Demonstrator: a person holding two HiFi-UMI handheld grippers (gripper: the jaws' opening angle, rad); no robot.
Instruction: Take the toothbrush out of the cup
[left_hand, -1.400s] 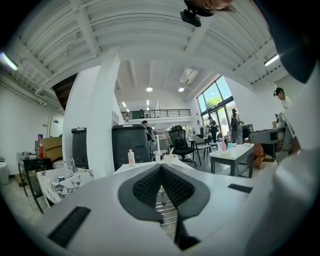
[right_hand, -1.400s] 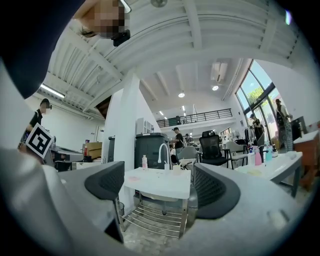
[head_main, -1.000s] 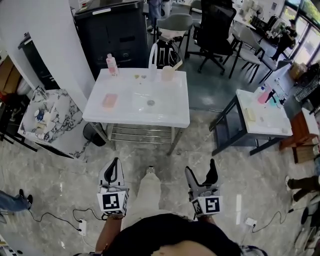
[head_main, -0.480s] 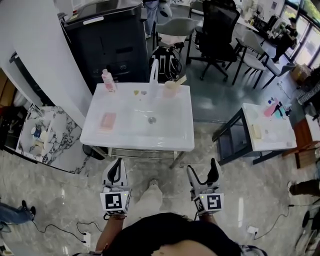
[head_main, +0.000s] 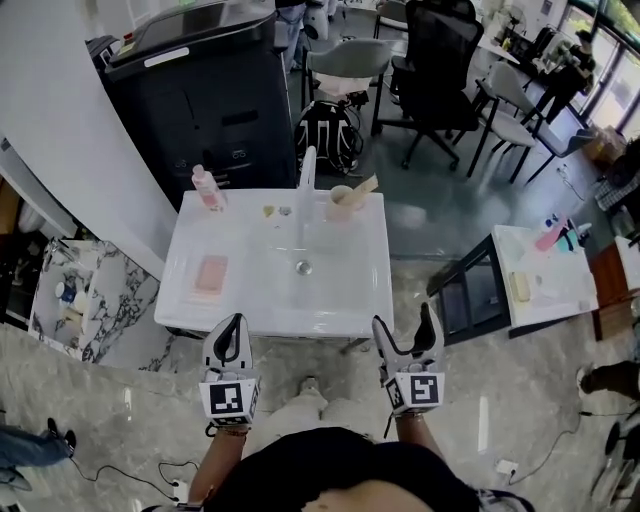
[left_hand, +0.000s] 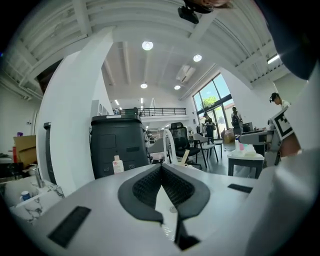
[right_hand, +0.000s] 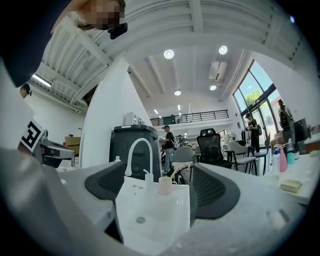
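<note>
Toothbrush (head_main: 364, 186), pale beige handle, is seen leaning right out of a pinkish cup (head_main: 340, 203). The cup is set at the sink's (head_main: 250, 312) far edge nr the far-right corner, just right of the white faucet (head_main: 308, 165). Both grippers are held low by the near edge, well apart from the cup. L gripper (head_main: 230, 335): jaws pressed together, empty. R gripper (head_main: 405, 335): jaws spread, nothing held. In the R gripper view the cup is framed betw. its jaws. The pink soap bar (head_main: 211, 275) is shown in the head view only.

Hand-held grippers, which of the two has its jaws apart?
The right hand-held gripper: its dark jaws stand wide apart, with the white sink showing between them; on the left hand-held gripper they meet at the tips.
</note>
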